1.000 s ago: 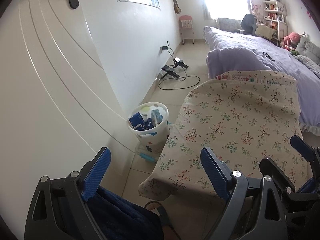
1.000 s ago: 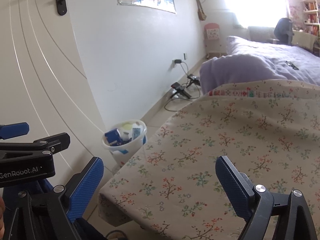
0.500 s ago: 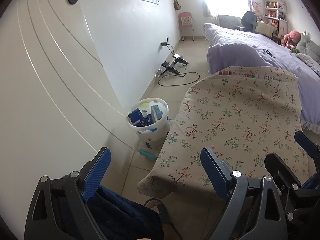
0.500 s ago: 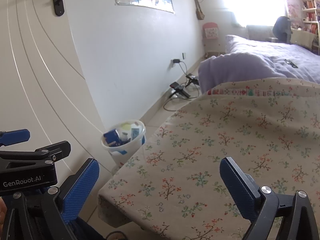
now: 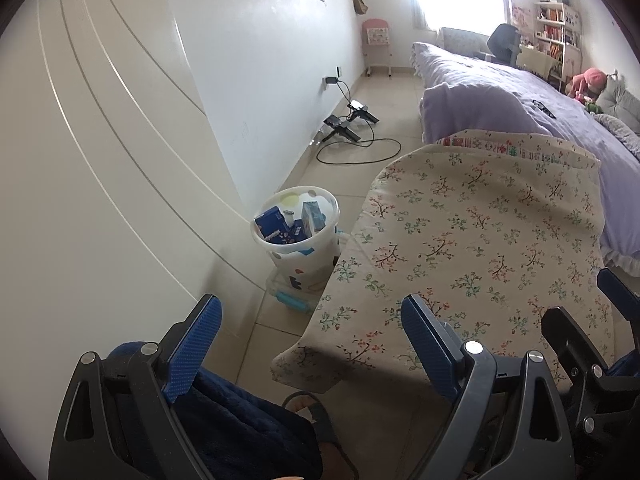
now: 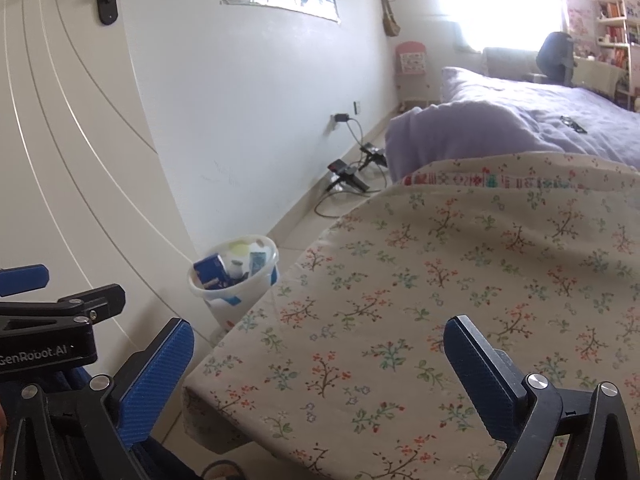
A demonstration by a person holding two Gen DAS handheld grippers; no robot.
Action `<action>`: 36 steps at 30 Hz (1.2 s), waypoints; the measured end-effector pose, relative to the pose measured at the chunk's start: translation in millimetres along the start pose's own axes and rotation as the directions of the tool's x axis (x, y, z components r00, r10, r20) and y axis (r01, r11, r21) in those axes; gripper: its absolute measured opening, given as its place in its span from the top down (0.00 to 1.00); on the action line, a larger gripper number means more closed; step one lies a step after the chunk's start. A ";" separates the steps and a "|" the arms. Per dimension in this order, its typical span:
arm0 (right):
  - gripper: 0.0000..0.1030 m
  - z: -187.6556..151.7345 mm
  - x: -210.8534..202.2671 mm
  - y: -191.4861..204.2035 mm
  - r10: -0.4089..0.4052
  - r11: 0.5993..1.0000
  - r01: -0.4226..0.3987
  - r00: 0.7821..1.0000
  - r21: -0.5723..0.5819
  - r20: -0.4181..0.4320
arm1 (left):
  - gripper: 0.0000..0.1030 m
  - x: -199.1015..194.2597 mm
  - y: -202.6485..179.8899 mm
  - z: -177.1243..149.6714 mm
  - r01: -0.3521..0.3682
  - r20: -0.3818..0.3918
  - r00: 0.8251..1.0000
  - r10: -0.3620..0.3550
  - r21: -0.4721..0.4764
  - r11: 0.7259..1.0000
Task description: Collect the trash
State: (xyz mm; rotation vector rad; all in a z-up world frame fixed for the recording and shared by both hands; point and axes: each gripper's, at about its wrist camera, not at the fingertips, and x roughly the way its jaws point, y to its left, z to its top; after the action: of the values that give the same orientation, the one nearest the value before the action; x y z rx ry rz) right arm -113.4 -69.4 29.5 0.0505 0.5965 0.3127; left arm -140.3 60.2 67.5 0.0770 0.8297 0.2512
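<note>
A white waste bin stands on the floor by the white door, between the wall and the table's corner. Blue cartons and other packaging fill it. The right wrist view shows the same bin with its cartons. My left gripper hangs open and empty over the floor, short of the bin. My right gripper is wide open above the near corner of the floral tablecloth, with nothing between its fingers. No loose trash shows on the cloth.
A flat plastic box lies under the bin. Black devices and a cable sit on the floor by the wall socket. A purple bed lies beyond the table. A person's sandalled foot is below the left gripper.
The right gripper's jaws have spread a little wider. Both views are otherwise almost the same, and the bin and its contents have not moved.
</note>
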 end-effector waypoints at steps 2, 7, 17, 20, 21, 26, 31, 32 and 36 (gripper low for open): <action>0.00 0.1 0.9 -1.2 -0.010 1.000 0.010 1.000 0.001 -0.002 | 0.10 1.9 -0.3 0.7 -0.001 -0.004 1.000 0.001 -0.002 1.000; 0.00 0.0 2.0 -4.7 -0.033 0.999 0.033 0.999 0.002 -0.002 | 0.10 2.2 -3.3 0.6 -0.001 -0.001 1.000 0.001 0.003 1.000; 0.00 -0.3 3.2 -8.2 -0.033 0.999 0.033 0.999 0.011 -0.008 | 0.10 1.7 -4.8 0.7 0.005 -0.001 1.000 -0.005 0.002 1.000; 0.00 -0.7 3.2 -8.4 -0.031 0.999 0.031 0.999 0.012 -0.008 | 0.10 2.3 -3.9 1.2 0.012 -0.004 1.000 -0.012 -0.003 1.000; 0.00 -0.9 3.4 -8.5 -0.030 0.999 0.030 1.000 0.012 -0.008 | 0.10 2.6 -3.9 1.4 0.012 -0.005 1.000 -0.012 -0.004 1.000; 0.00 -1.8 5.2 -8.5 -0.031 0.999 0.031 0.999 0.008 -0.014 | 0.10 3.0 -3.6 1.7 0.018 -0.007 1.000 -0.018 -0.003 1.000; 0.00 -1.4 7.2 -9.1 -0.032 0.999 0.033 0.999 0.012 -0.019 | 0.10 4.3 -3.9 2.3 0.019 -0.010 1.000 -0.020 -0.004 1.000; 0.00 -1.0 7.8 -9.5 -0.033 0.999 0.033 0.999 0.012 -0.021 | 0.10 5.0 -3.6 2.5 0.019 -0.011 1.000 -0.019 -0.005 1.000; 0.00 -1.1 11.2 -9.3 -0.035 0.999 0.036 0.999 0.012 -0.029 | 0.10 9.4 -3.5 2.9 0.018 -0.017 1.000 -0.018 -0.008 1.000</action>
State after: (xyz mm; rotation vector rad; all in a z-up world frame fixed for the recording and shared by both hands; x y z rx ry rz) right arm -102.7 -74.9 21.2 0.0473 0.6273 0.2757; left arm -131.5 59.3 62.1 0.0595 0.8457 0.2382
